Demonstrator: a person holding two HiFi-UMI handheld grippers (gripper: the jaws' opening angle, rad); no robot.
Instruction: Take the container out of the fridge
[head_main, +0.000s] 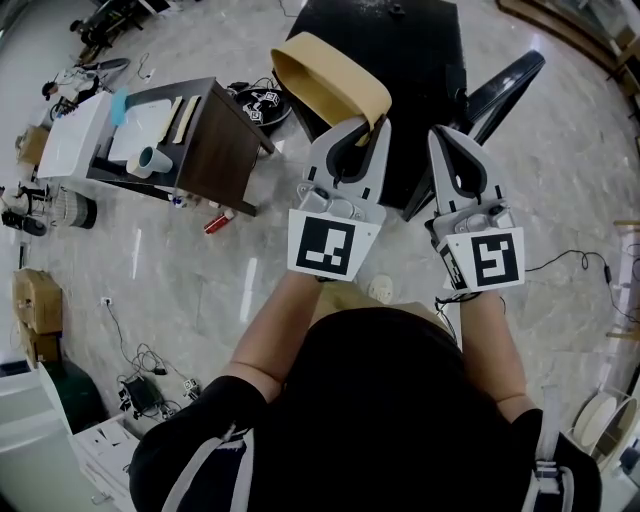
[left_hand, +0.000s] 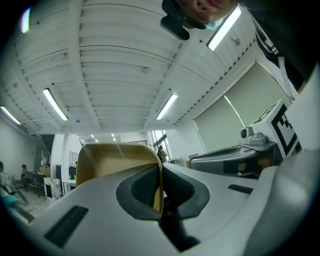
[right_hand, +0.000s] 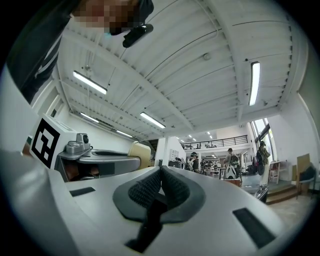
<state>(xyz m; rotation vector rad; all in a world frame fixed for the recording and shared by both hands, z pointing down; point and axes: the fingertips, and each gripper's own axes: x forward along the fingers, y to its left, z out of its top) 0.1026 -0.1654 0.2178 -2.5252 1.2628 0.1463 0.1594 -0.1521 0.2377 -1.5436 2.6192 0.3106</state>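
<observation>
My left gripper (head_main: 372, 122) is shut on the rim of a tan, shallow container (head_main: 325, 78), which I hold up in the air in front of the black fridge (head_main: 395, 60). In the left gripper view the container (left_hand: 117, 157) stands upright between the dark pads, its wall pinched at the jaw tips (left_hand: 160, 187). My right gripper (head_main: 448, 140) hangs beside it to the right, shut with nothing between its pads (right_hand: 161, 184). Both gripper views point up at a white ceiling. In the right gripper view the container (right_hand: 140, 149) shows behind the left gripper.
A dark brown side table (head_main: 205, 140) with a white cup (head_main: 152, 160) and papers stands at the left. The fridge's black door (head_main: 500, 95) swings out to the right. A red can (head_main: 217, 222) and cables lie on the marble floor.
</observation>
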